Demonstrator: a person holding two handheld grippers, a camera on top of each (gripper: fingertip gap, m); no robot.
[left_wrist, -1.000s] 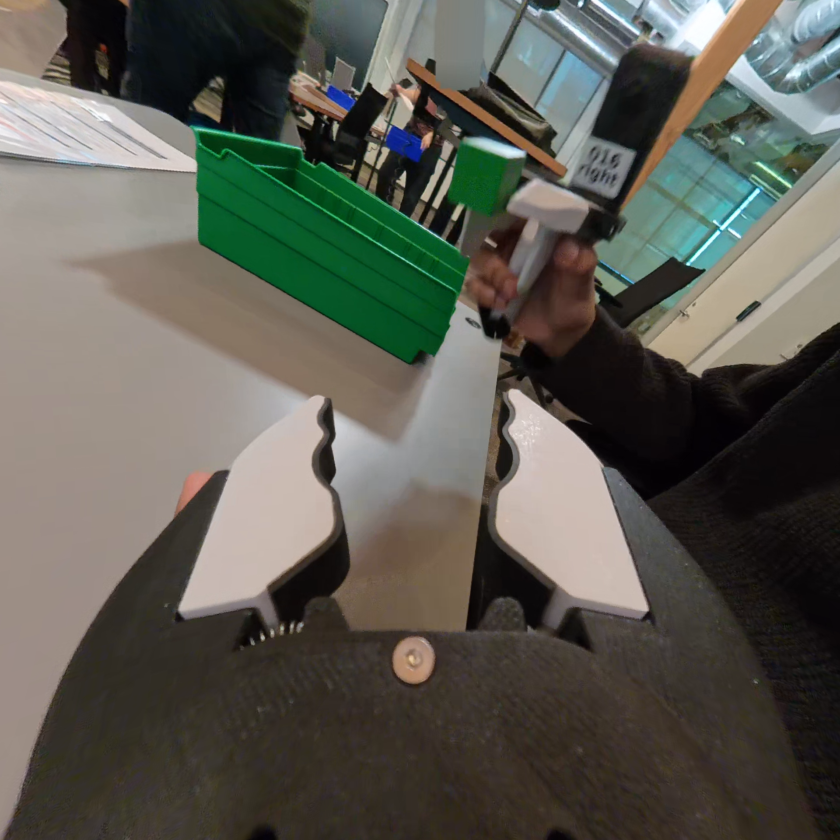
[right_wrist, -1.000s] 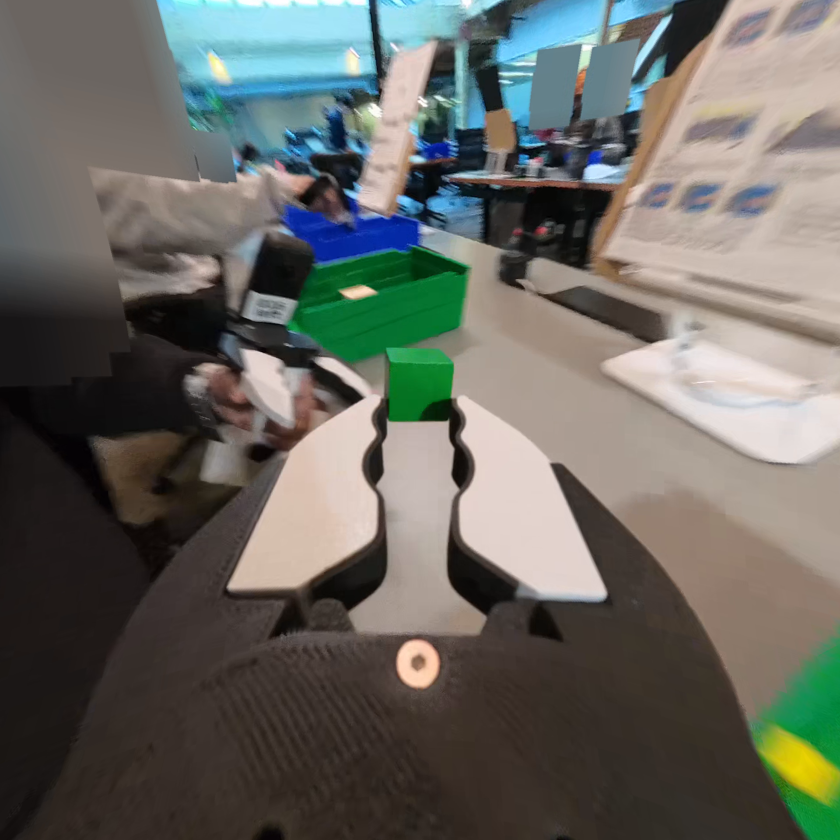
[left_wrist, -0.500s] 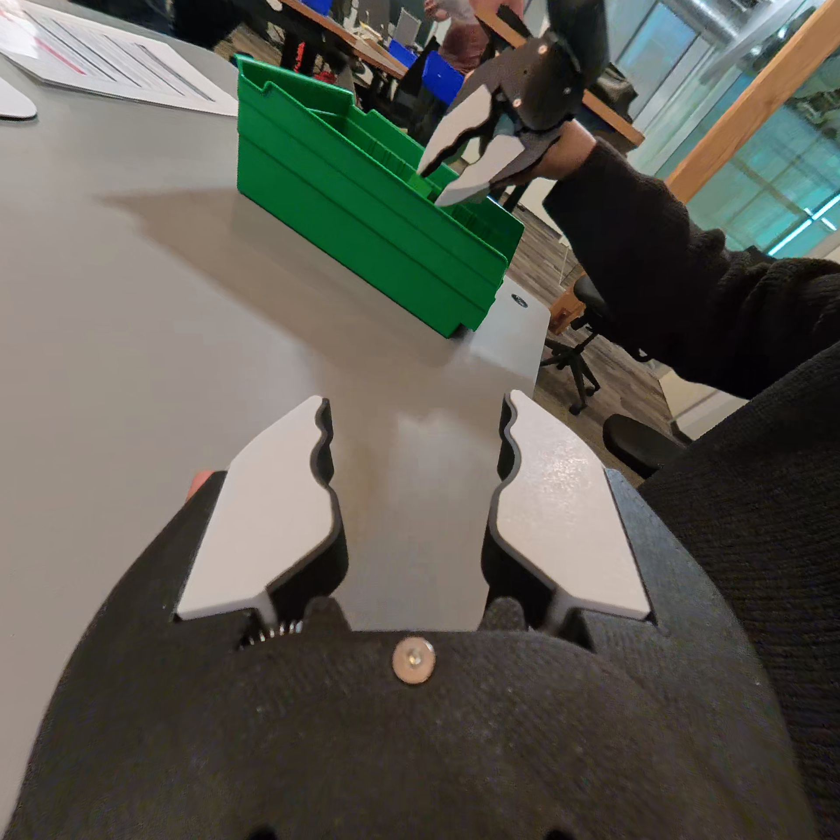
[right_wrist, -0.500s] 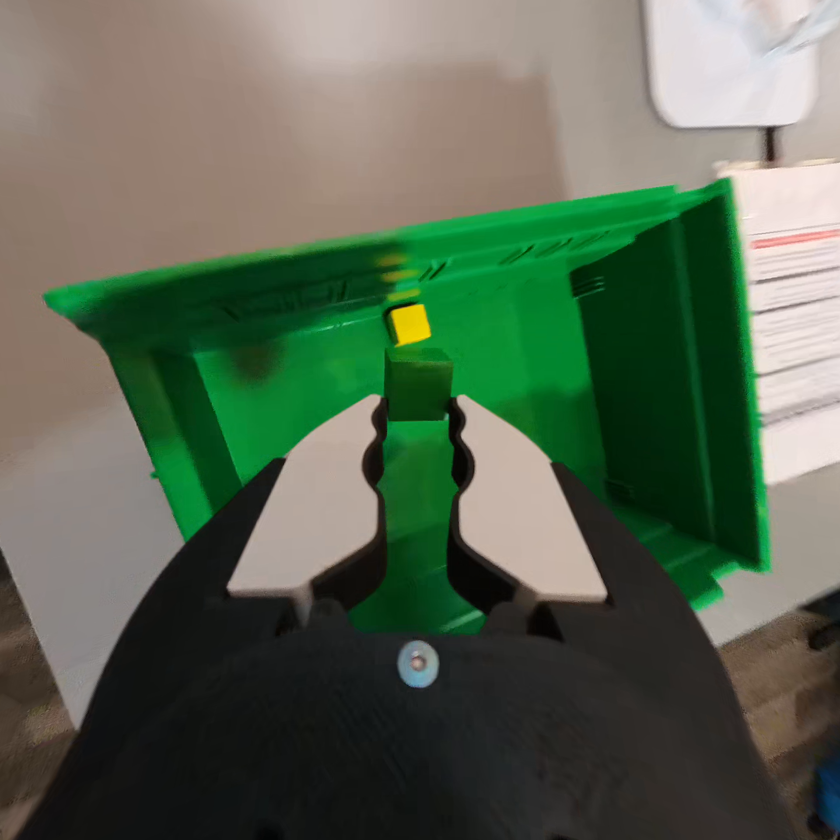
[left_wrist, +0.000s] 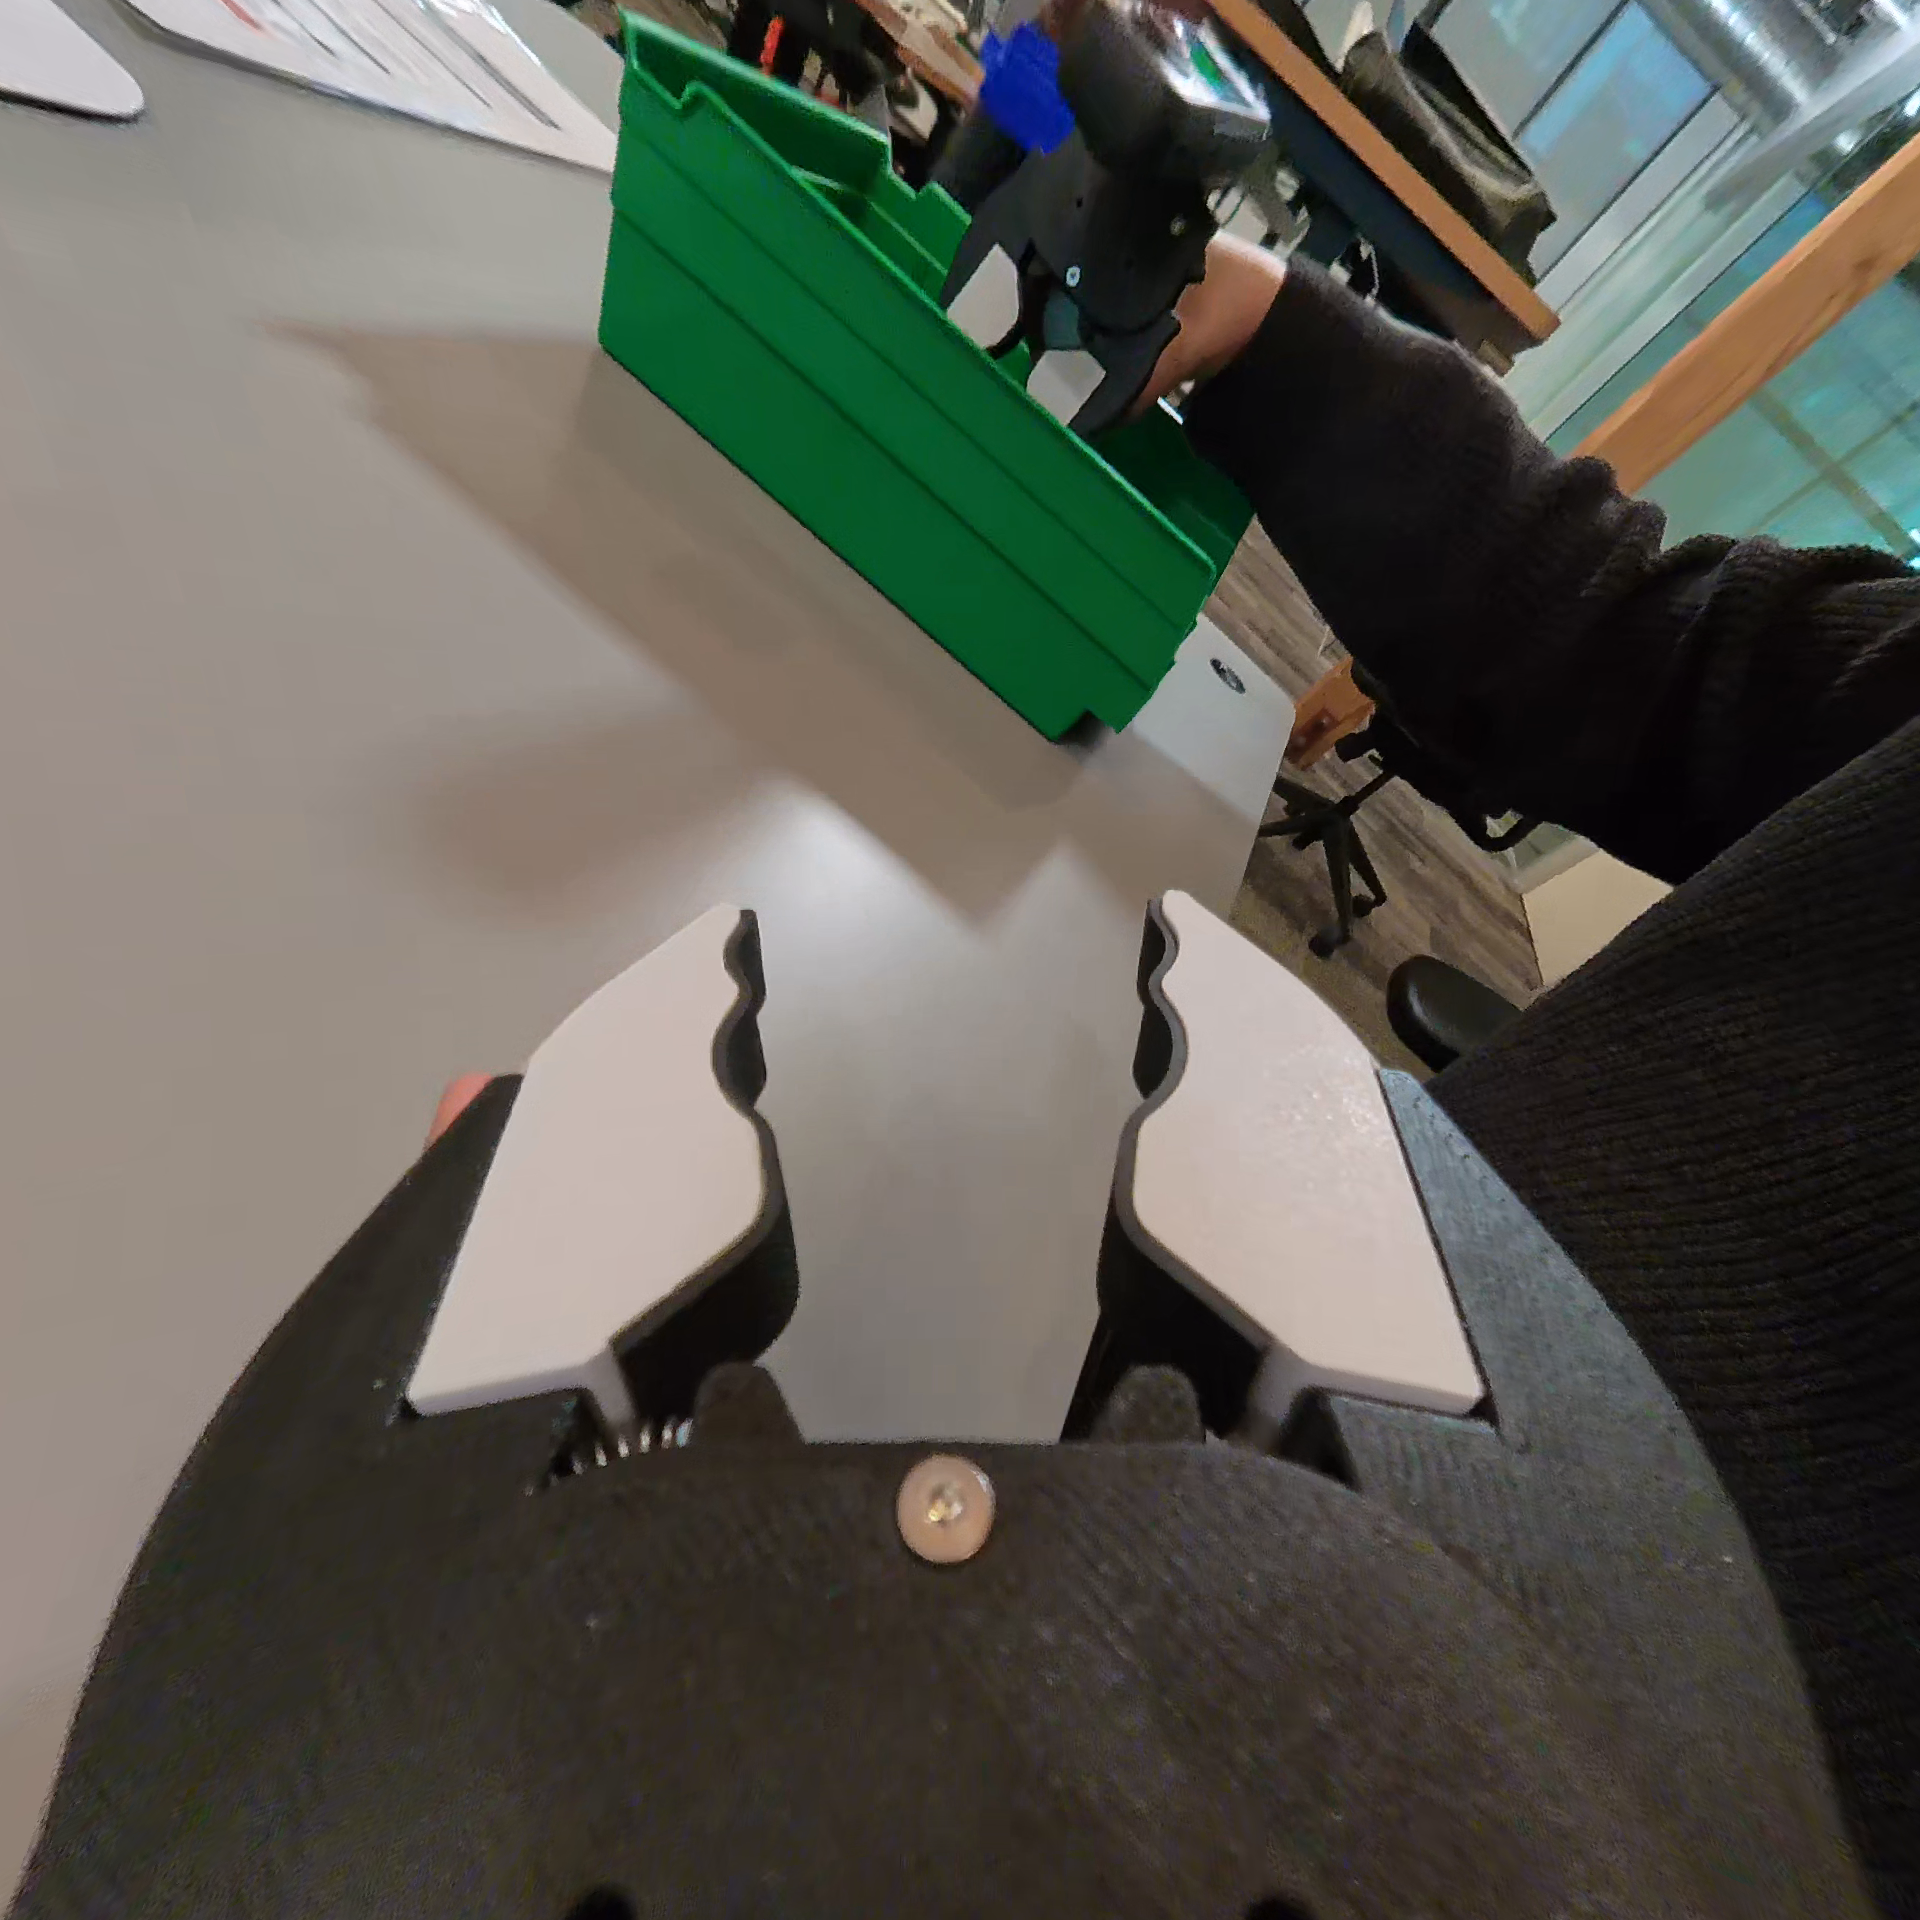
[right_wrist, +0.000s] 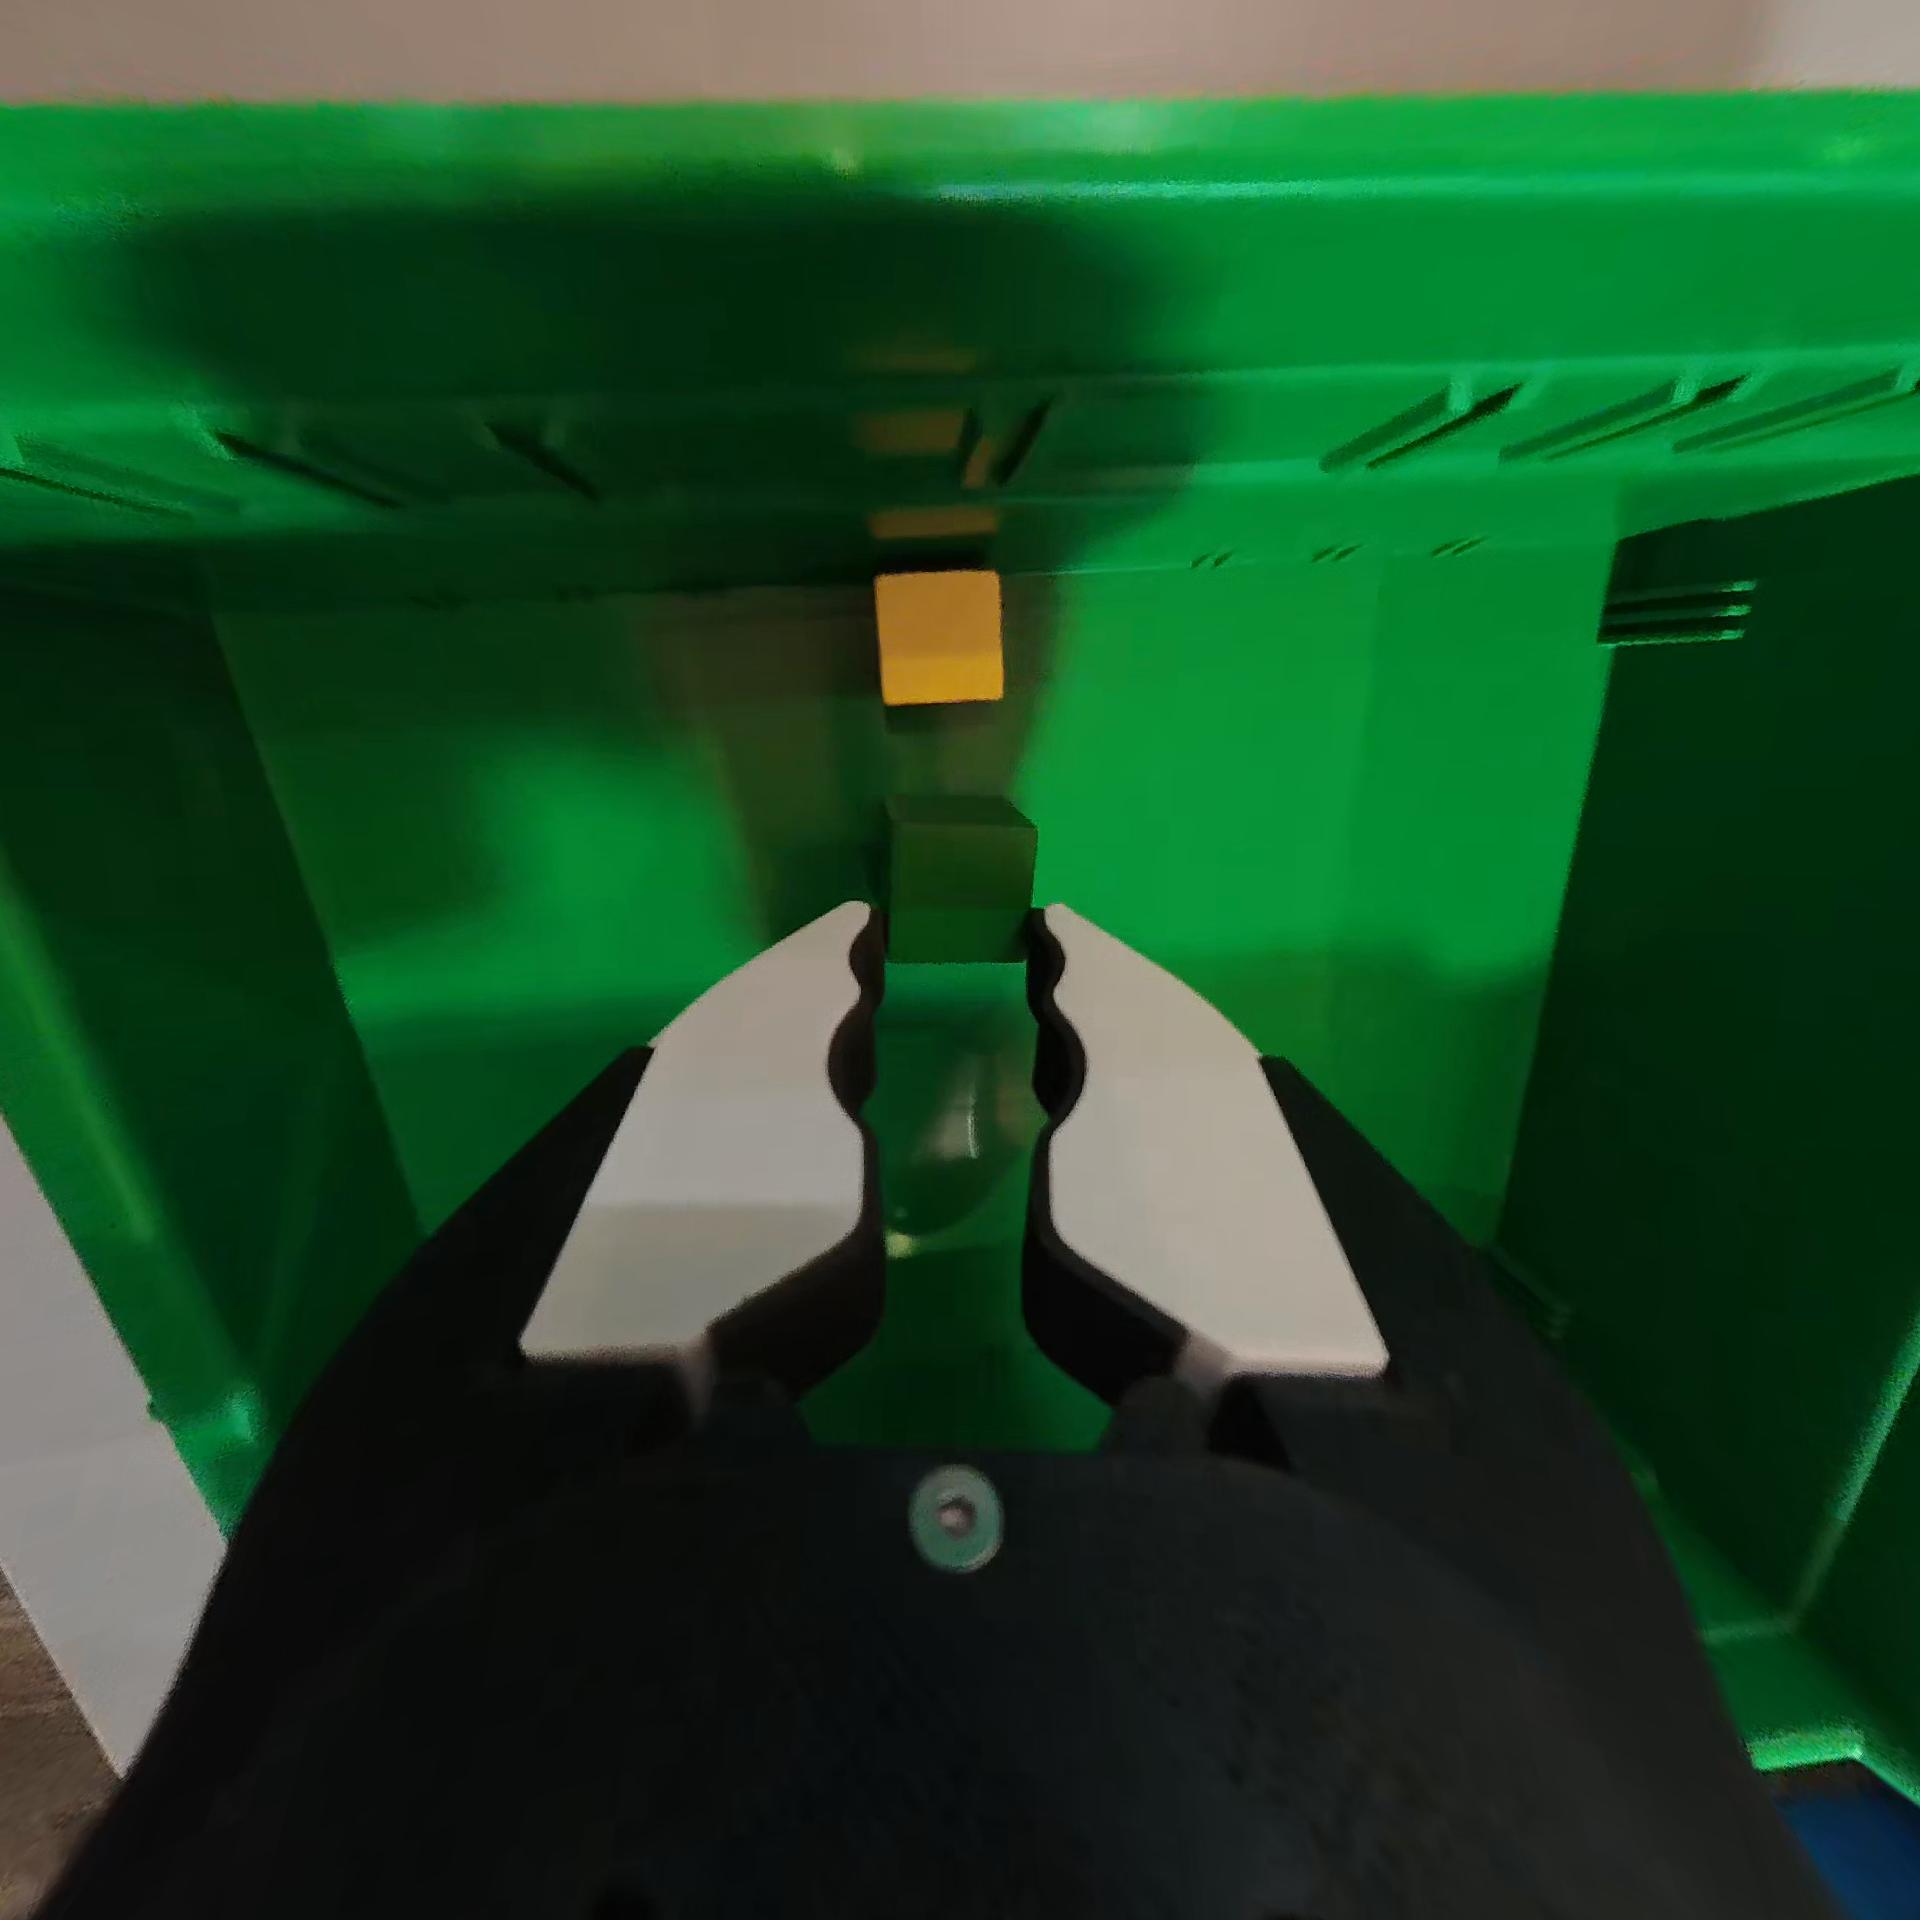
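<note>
1. Your right gripper (right_wrist: 956, 920) points down into the green bin (right_wrist: 1714, 935), and its two tips are closed on a green cube (right_wrist: 958, 883), one on each side of it.
2. The green cube sits at the very ends of the fingers, over the bin's floor; whether it touches that floor cannot be told from this angle.
3. A yellow cube (right_wrist: 938, 636) lies on the bin floor beyond the green cube, close to the far wall and apart from the gripper.
4. A dark shadow spreads over the bin's far wall above the yellow cube.
5. Your left gripper (left_wrist: 951, 935) hangs low over the grey table (left_wrist: 312, 623) with its jaws spread wide and nothing between them but bare tabletop.
6. A fingertip (left_wrist: 457, 1101) of yours shows at the left edge of the left gripper's black body.
7. From the left wrist view, the green bin stands farther along the table, near its right edge, well apart from the left gripper.
8. In that same view your right gripper reaches down over the bin's rim from the right, and your dark sleeve (left_wrist: 1455, 540) runs back from it toward you.
9. White sheets of paper (left_wrist: 364, 52) lie at the table's far left, beyond the bin.
10. An office chair (left_wrist: 1340, 831) stands on the floor past the table's right edge.
</note>
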